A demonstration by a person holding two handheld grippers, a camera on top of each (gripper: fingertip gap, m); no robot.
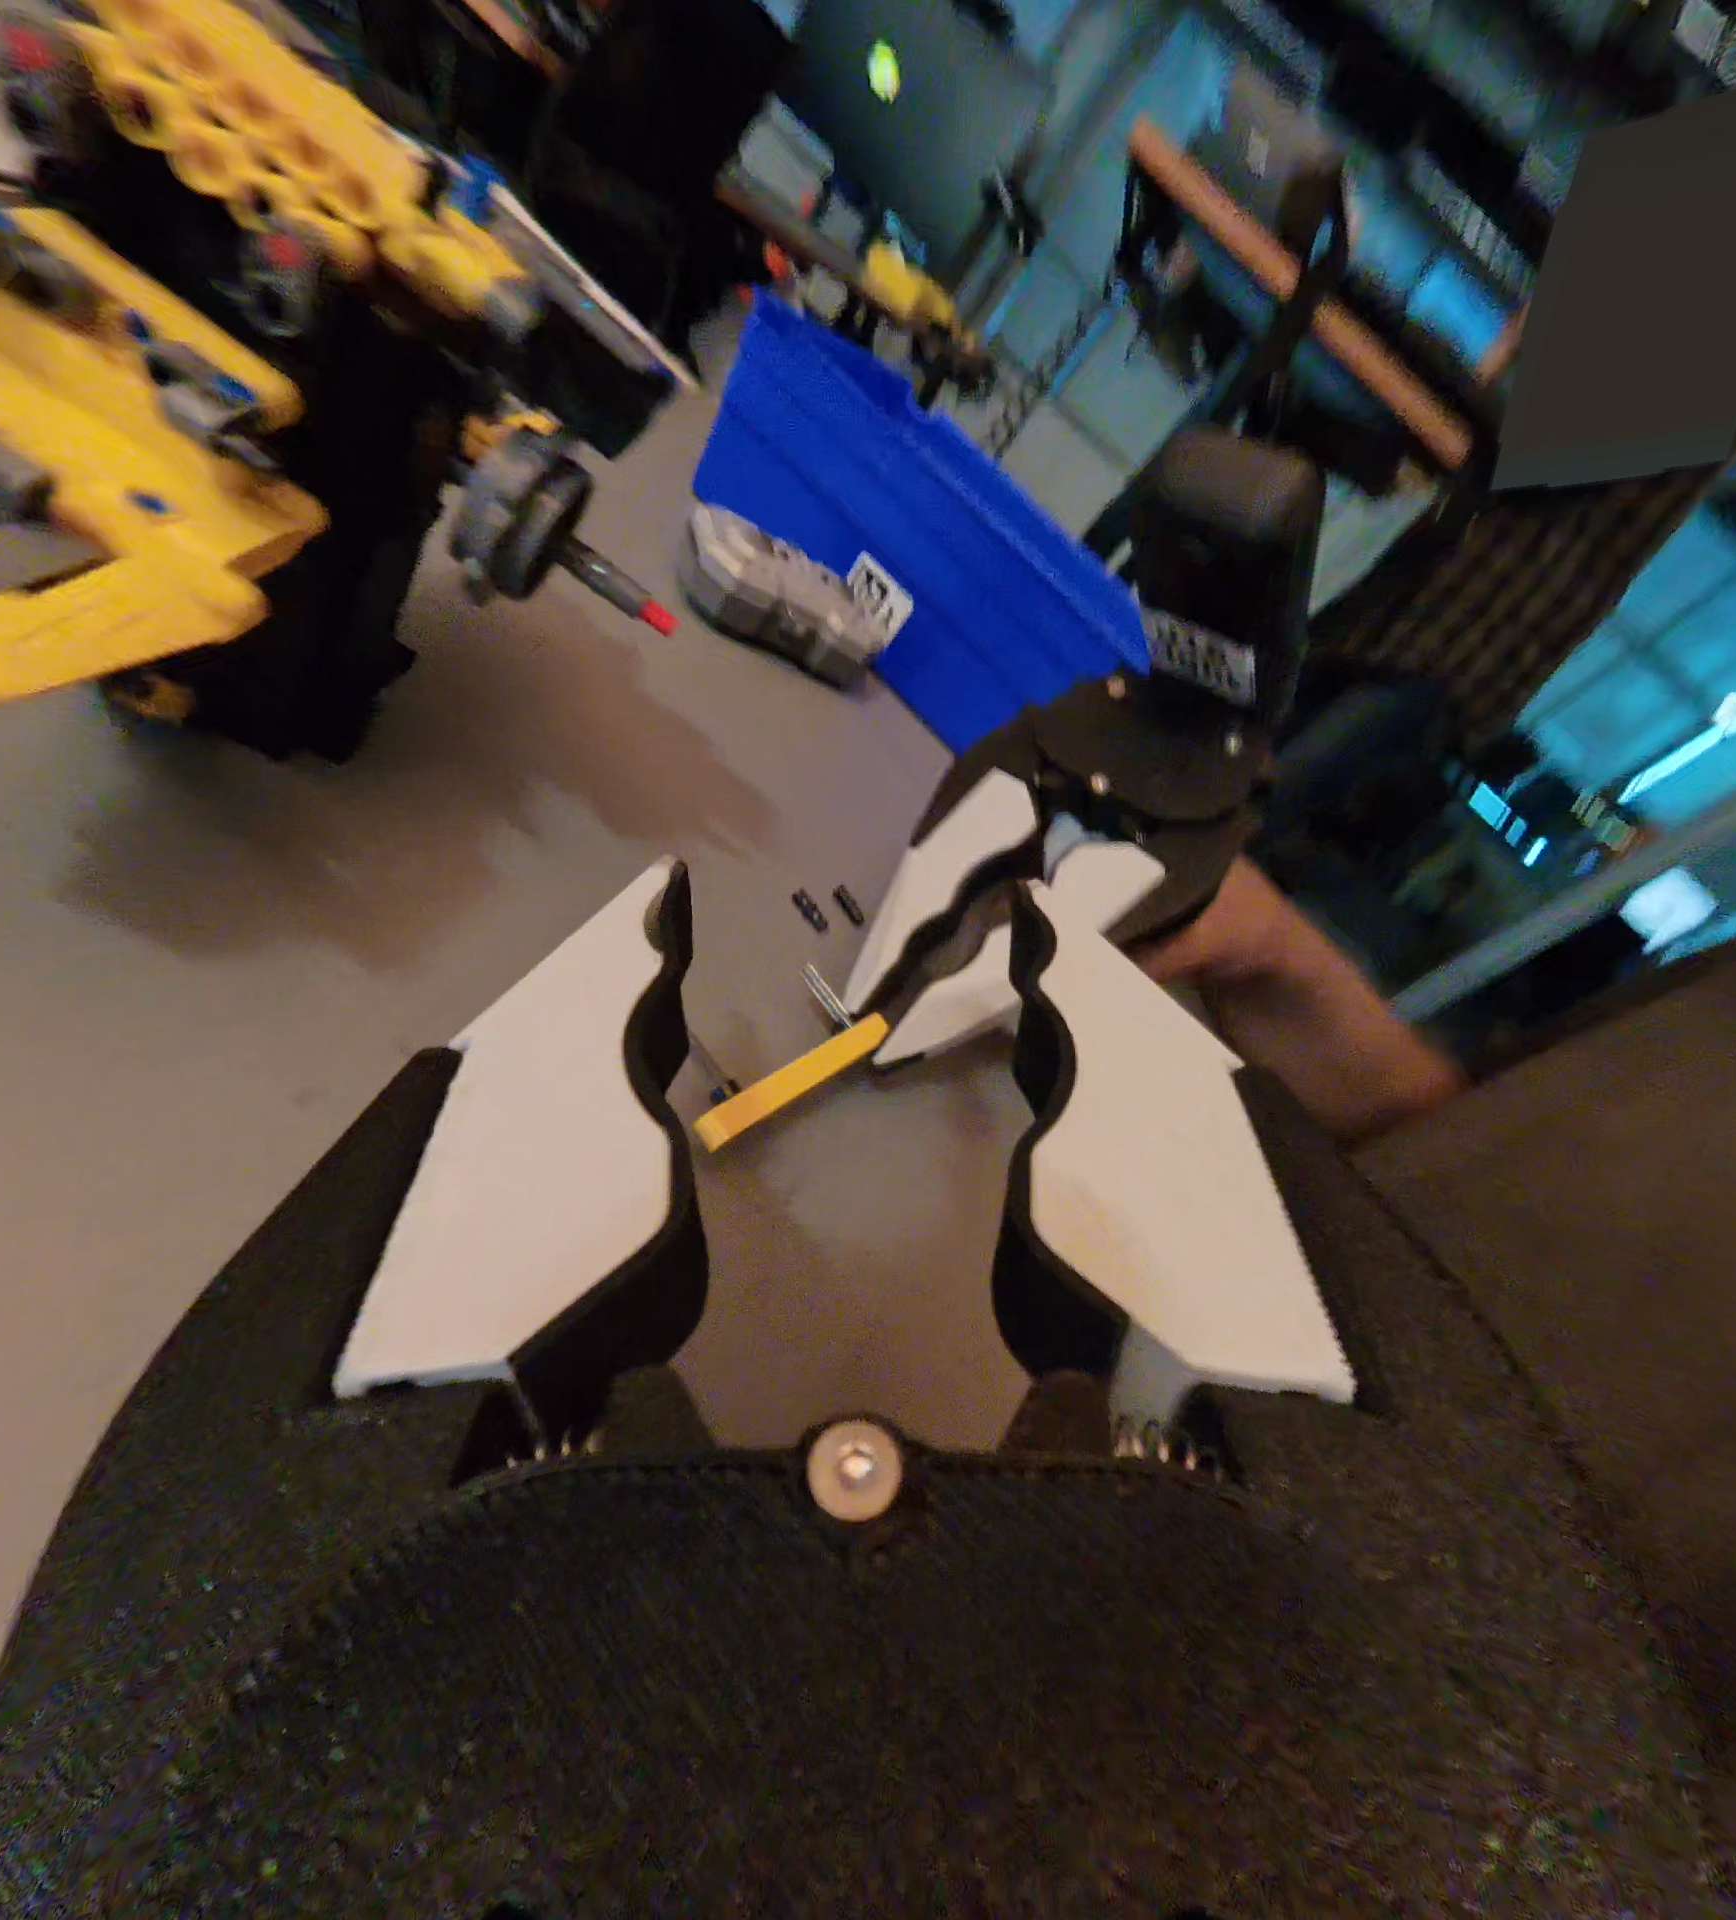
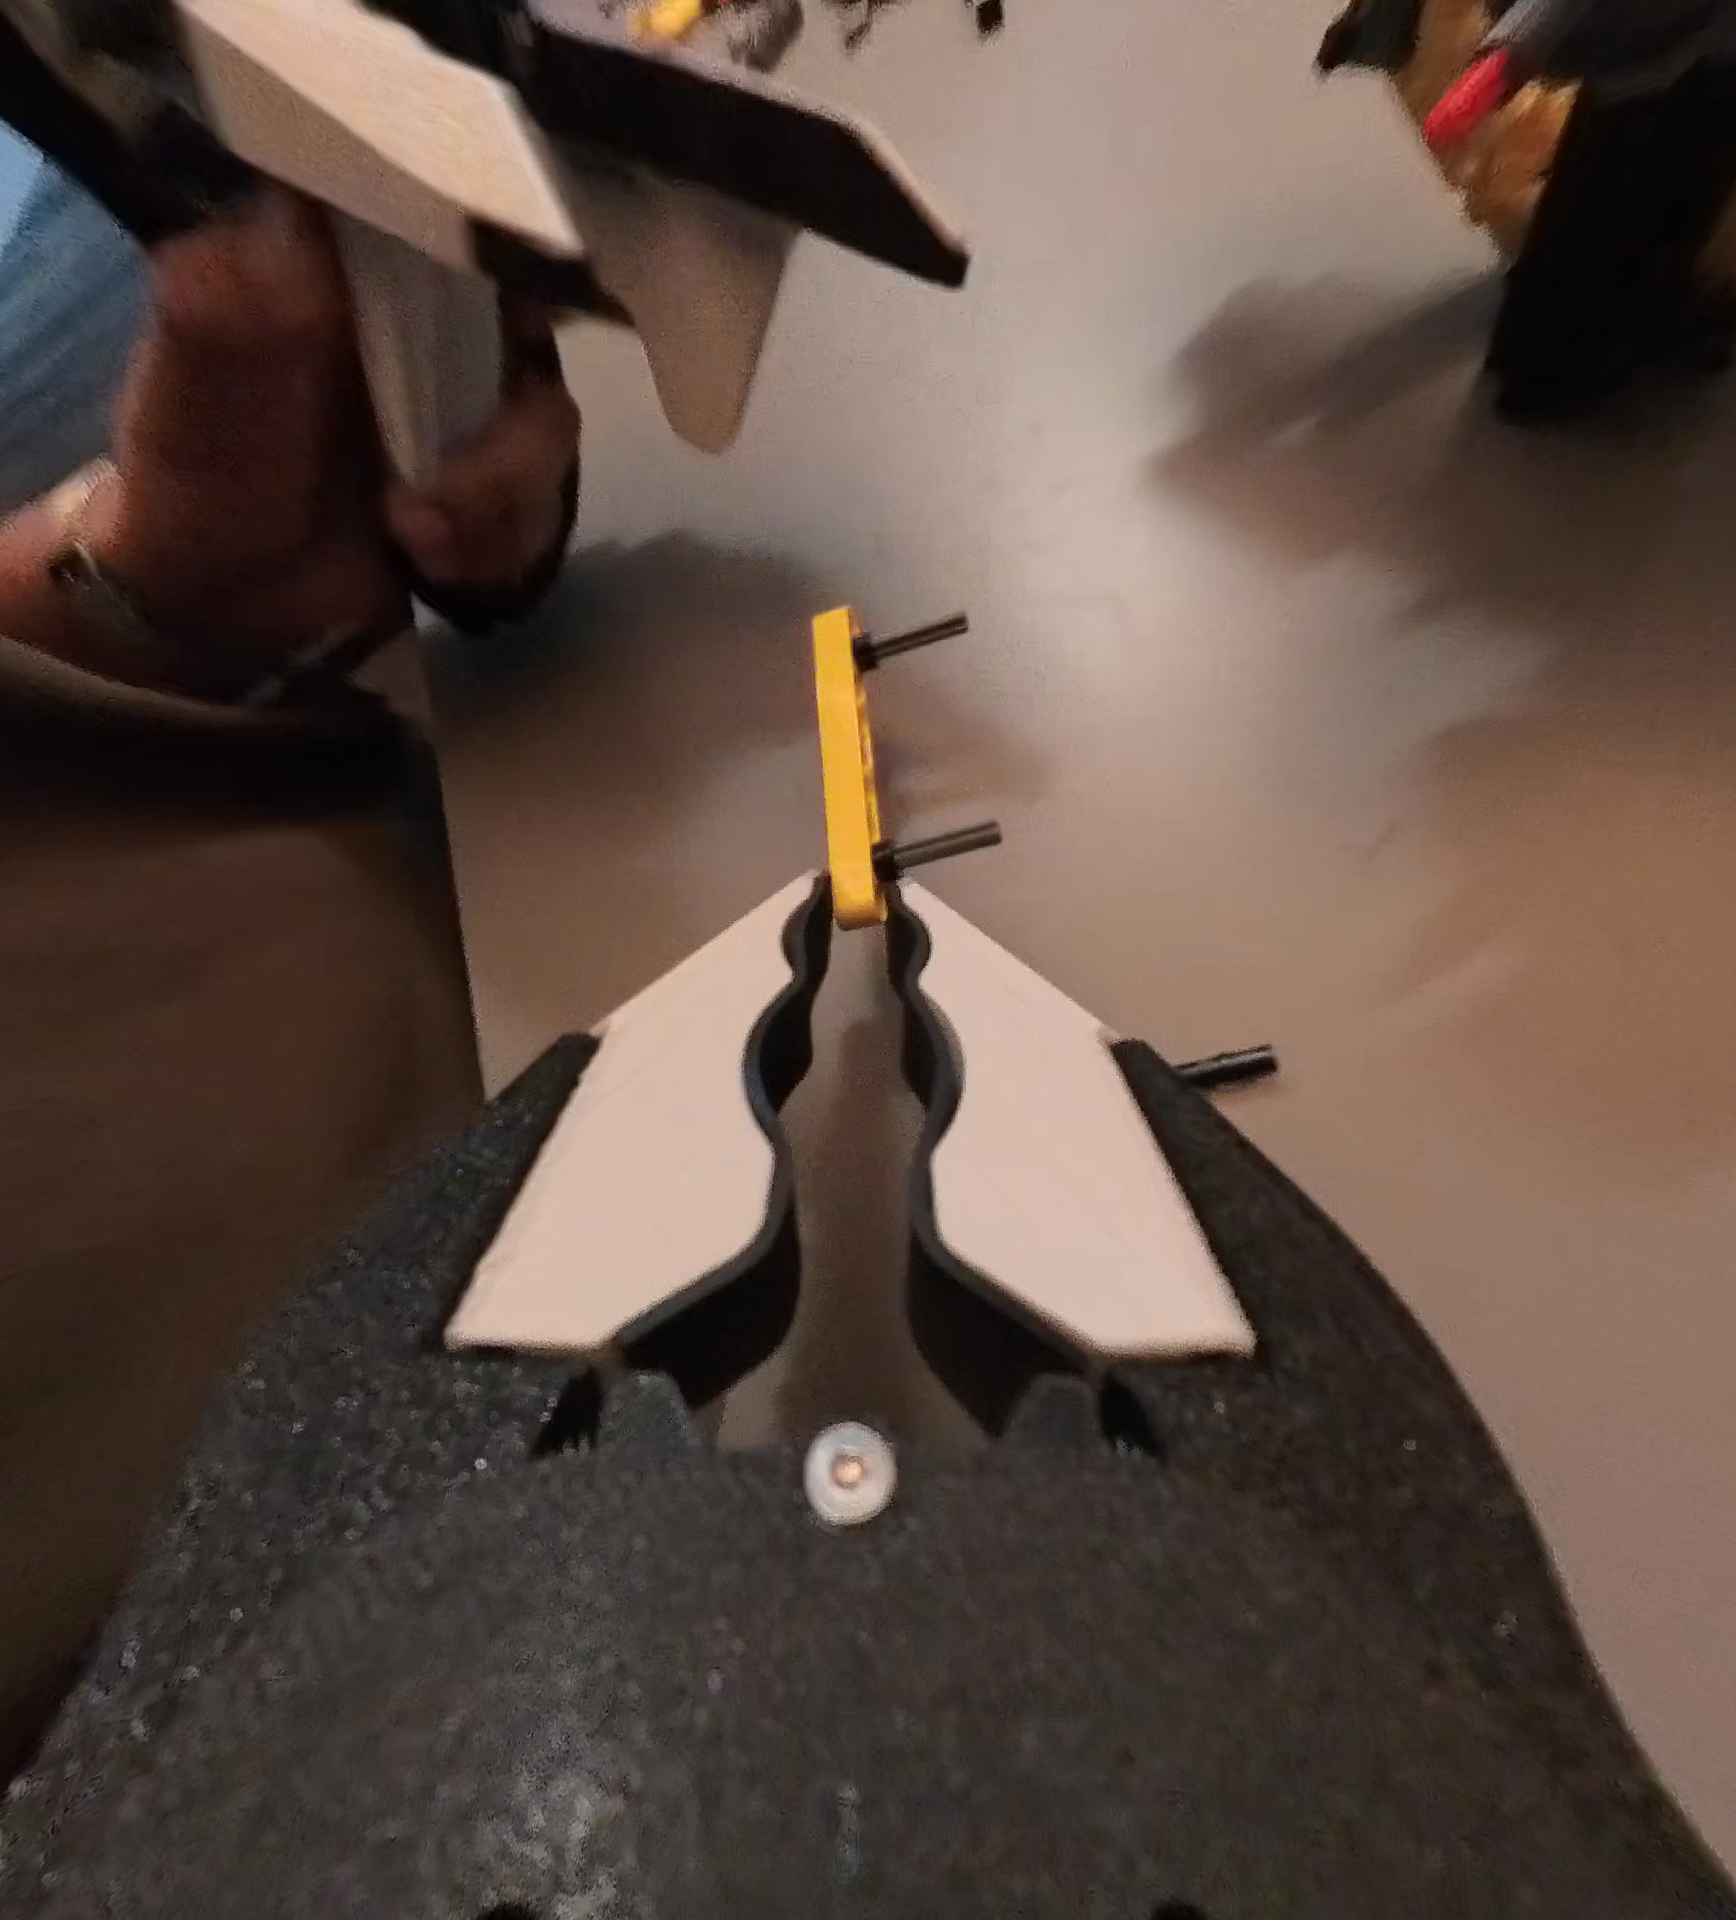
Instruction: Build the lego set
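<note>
Right gripper (image 2: 856,899) is pinching the near end of a yellow beam (image 2: 848,769), 2 black pins (image 2: 931,631) sticking out rightward; left gripper (image 1: 848,914) is hovering released, just beside the beam's far end.

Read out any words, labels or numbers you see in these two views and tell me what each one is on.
No writing is legible in either view, and I would not quote it anyway.
White patterned tag on the grey box beside the blue bin: black marks, too blurred.
Tag on the right tongs: too blurred.
Yellow bar that the right tongs grip: no writing visible.
Left tongs: open, bare.
</note>
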